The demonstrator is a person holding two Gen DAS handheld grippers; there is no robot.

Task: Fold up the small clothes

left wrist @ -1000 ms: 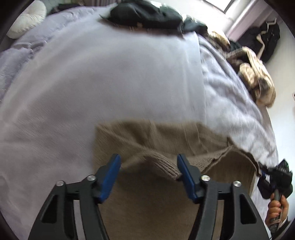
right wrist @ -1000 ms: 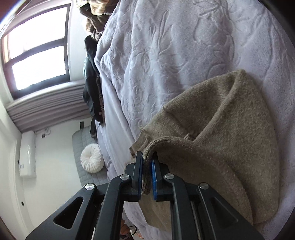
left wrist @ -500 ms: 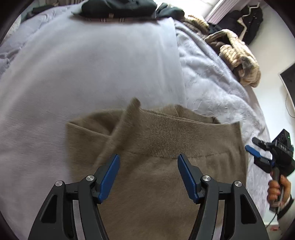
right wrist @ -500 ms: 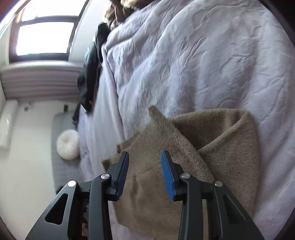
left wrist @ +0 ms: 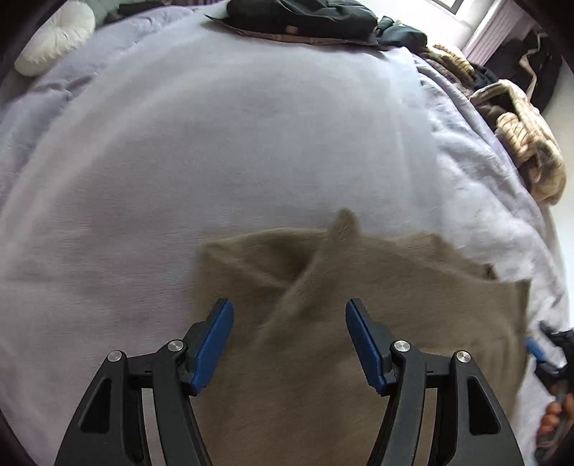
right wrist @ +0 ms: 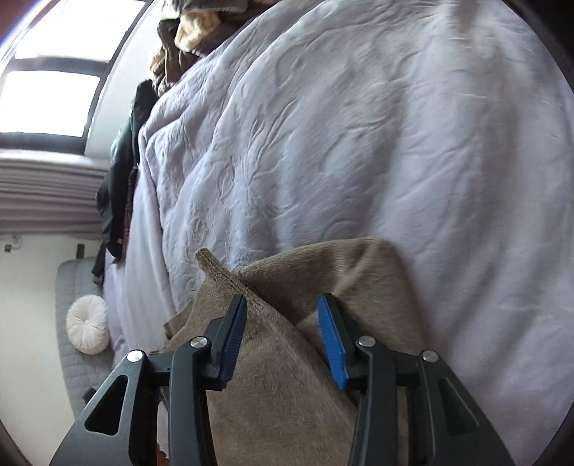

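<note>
Soft, limp knit (left wrist: 358,358) under both released tongs (left wrist: 290,344) (right wrist: 283,337), right just opening; pinch the ribbed corner (right wrist: 211,263) ahead.

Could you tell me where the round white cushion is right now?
The round white cushion lies at the left wrist view's top-left, beyond the lavender bedspread.

You are looking at one tan knitted garment (left wrist: 358,340), two grippers, left gripper (left wrist: 288,340) and right gripper (right wrist: 283,333), with two blue pads each, one round white cushion (left wrist: 53,34) far left, and two clothing heaps: dark clothes (left wrist: 301,16), beige knitwear (left wrist: 527,143).
</note>
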